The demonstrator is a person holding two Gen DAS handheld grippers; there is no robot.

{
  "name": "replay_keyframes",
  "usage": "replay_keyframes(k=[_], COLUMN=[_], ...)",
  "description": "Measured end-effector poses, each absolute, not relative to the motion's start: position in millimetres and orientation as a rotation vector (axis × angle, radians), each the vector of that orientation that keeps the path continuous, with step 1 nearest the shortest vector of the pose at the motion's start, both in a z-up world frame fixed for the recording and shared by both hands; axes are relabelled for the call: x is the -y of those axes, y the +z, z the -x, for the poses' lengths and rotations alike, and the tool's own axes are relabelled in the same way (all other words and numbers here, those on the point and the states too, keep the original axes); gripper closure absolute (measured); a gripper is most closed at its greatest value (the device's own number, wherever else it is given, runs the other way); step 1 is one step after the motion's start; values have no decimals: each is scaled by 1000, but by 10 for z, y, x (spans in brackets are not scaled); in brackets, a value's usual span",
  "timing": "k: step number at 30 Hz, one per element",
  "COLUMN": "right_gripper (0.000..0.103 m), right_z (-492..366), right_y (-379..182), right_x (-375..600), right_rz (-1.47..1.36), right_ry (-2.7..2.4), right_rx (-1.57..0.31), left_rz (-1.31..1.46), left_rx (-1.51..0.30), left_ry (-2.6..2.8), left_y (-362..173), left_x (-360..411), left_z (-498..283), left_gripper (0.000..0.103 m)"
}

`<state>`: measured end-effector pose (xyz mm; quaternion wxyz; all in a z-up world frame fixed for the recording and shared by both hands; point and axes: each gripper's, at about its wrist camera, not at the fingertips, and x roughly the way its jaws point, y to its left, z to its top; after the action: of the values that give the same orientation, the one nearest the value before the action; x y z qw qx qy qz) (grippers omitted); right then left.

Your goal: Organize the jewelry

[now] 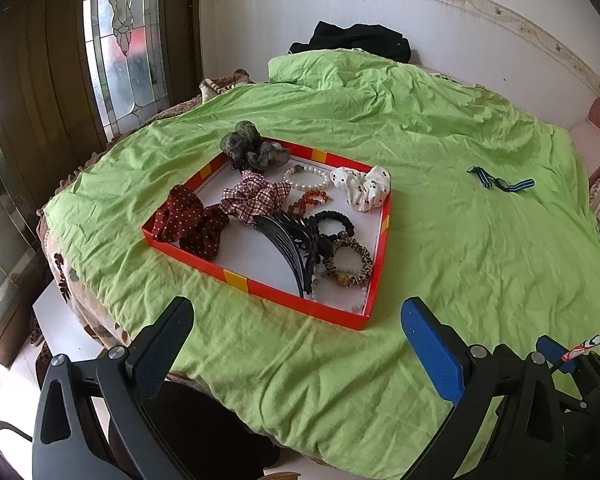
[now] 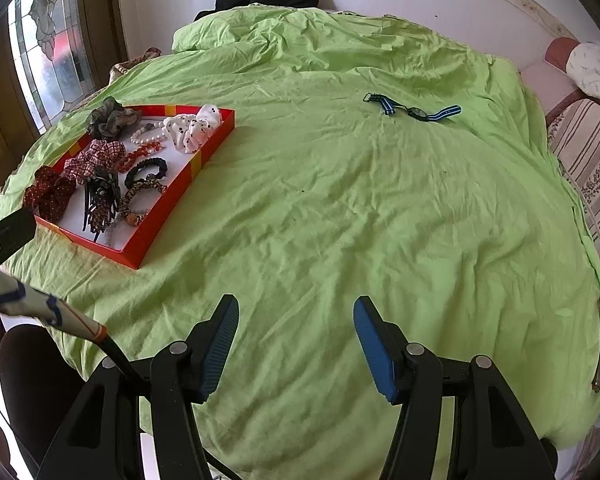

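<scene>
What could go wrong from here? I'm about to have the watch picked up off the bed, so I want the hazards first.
1. The watch lies flat on the wrinkled green sheet; the open right gripper may pinch cloth along with the strap.
2. The red tray is already crowded; dropping the watch in could tangle it with the black comb and bead bracelets.

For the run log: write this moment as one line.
left claw: open, empty | right claw: open, empty | striped-strap watch: on green sheet, outside red tray | tray: scrunchies, bracelets
</scene>
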<state>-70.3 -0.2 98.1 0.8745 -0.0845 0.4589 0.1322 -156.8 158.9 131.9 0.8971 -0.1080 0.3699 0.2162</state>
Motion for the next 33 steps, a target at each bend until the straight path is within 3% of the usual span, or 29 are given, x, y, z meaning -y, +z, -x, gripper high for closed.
replay_keyframes(k=[33], right_gripper=[38], right_z=[786], right_y=[921], right_x=[-214], right_rz=[235], right_ry=[313], right_rx=[-962], left_rz=[262], left_rx=[-826], left_ry=[450], left_y=[1181], left_x=[-1747], left_z=[1542], left_gripper=[0])
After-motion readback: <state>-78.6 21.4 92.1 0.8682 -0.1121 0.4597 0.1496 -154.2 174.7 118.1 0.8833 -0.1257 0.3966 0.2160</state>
